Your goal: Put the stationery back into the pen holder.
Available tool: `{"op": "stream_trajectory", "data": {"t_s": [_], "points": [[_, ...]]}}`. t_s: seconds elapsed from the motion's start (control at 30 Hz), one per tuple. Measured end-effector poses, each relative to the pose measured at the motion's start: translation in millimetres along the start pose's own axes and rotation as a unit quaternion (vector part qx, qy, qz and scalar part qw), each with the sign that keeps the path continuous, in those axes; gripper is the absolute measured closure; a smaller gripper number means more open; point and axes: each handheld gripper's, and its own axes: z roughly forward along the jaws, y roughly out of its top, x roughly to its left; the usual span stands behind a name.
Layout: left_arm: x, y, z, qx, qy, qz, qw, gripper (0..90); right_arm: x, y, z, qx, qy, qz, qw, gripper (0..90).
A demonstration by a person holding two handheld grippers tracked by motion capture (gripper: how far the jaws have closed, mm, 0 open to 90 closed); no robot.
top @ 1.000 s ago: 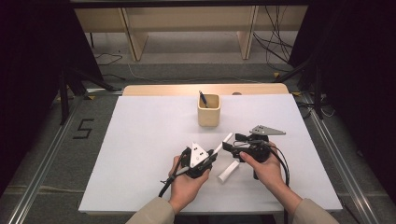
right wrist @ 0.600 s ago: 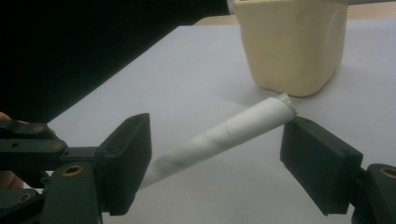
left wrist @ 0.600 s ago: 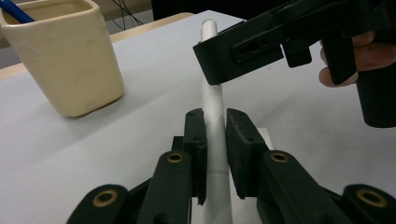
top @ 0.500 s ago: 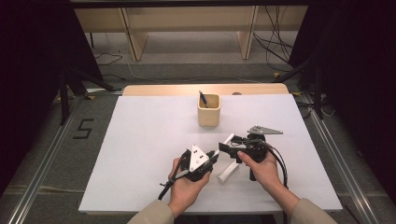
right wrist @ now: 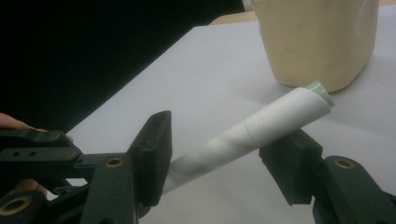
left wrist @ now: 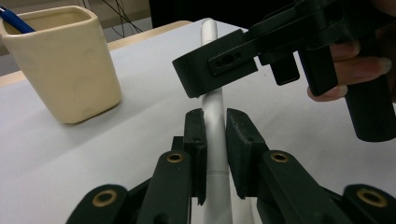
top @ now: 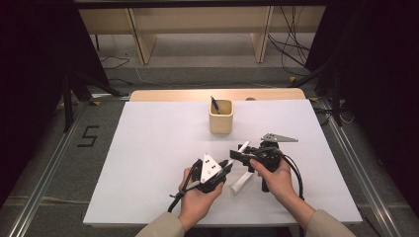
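White marker (top: 241, 170): slim cylindrical barrel, matte white, with a seam partway along (cap joint, visible in the right gripper view (right wrist: 261, 126)) and a pale greenish end (right wrist: 321, 91). Lifted clear of the table, tilted, far end pointing toward the cream cup. Barrel runs straight away from the lens in the left gripper view (left wrist: 214, 121).

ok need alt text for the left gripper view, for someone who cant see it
Two black jaws of the left gripper clamp a white marker that points away across a white table. The right gripper, held in a hand, reaches in from the right over the marker's far end. A cream cup with a blue pen stands at upper left.
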Motion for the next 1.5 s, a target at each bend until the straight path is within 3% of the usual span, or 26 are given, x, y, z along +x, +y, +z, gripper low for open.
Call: {"op": "stream_trajectory", "data": {"t_s": [0.2, 0.33, 0.37, 0.53, 0.7, 0.83, 1.17, 1.5], "points": [[0.5, -2.7, 2.9, -0.002, -0.004, -0.002, 1.0, 78.2, 1.5, 2.0, -3.7, -0.017, 0.02, 0.003, 0.9996, 64.1], [-0.8, -2.9, 4.7, -0.009, -0.004, 0.01, 0.9999, 77.5, 8.2, 4.8, -7.6, -0.034, 0.069, 0.011, 0.997, 79.0], [-1.0, -2.4, 4.7, -0.012, -0.004, 0.012, 0.9998, 75.3, 11.2, 5.9, -8.5, -0.039, 0.069, 0.002, 0.9969, 79.1], [2.0, 0.0, 1.1, -0.016, 0.008, 0.033, 0.9993, 55.4, 20.0, 12.8, -14.3, -0.049, 0.041, -0.044, 0.997, 79.2], [12.5, -2.2, -10.8, 0.005, 0.004, 0.021, 0.9998, 34.6, 21.6, 15.5, -16.5, -0.054, 0.017, -0.074, 0.9956, 79.2], [26.2, -9.0, -26.5, 0.019, 0.019, 0.015, 0.9995, 21.3, 22.0, 18.8, -18.5, -0.06, 0.002, -0.098, 0.9933, 79.2], [60.9, -30.4, -65.1, 0.037, 0.058, 0.002, 0.9976, 18.1, 21.3, 26.2, -21.3, -0.07, -0.021, -0.119, 0.9902, 79.2], [75.7, -40.8, -78.4, 0.045, 0.079, -0.005, 0.9959, 19.1, 19.5, 31.1, -20.8, -0.074, -0.033, -0.127, 0.9886, 79.1]]}}
